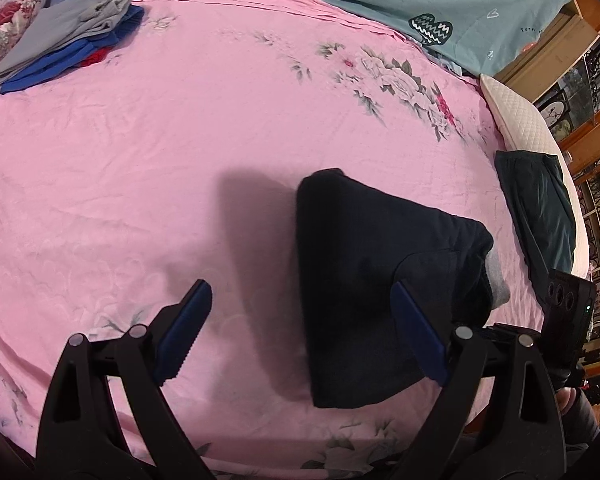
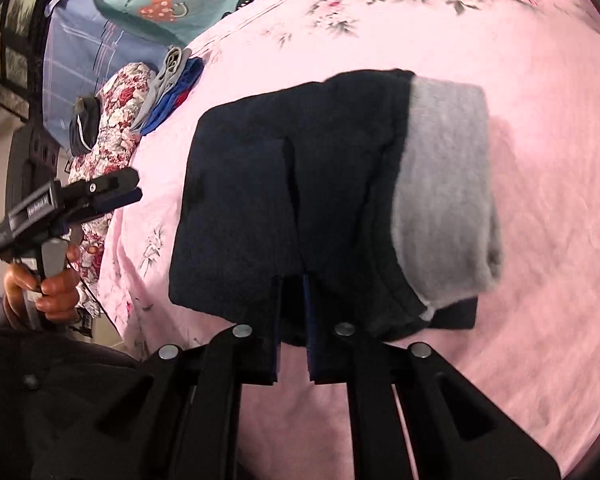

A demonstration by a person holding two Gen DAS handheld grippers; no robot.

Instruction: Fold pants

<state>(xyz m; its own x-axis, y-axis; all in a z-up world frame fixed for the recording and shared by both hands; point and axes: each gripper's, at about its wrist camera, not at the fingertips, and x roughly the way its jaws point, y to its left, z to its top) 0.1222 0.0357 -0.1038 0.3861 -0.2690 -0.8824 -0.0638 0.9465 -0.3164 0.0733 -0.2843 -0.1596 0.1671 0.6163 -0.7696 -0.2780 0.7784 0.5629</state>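
Item: dark pants [image 2: 284, 200] with grey lining [image 2: 444, 196], folded into a compact bundle, near the bed's [image 1: 180, 160] front edge. Right gripper [image 2: 292, 320]: fingers narrowed, pinching the bundle's near edge. Left gripper [image 1: 300, 336]: spread wide, empty, above the sheet. Step judged: final fold or carrying off; next, setting down flat. Left view alone shows a folded stack [image 1: 68, 40] at the far-left corner clearly; right view alone shows the lining broadly.
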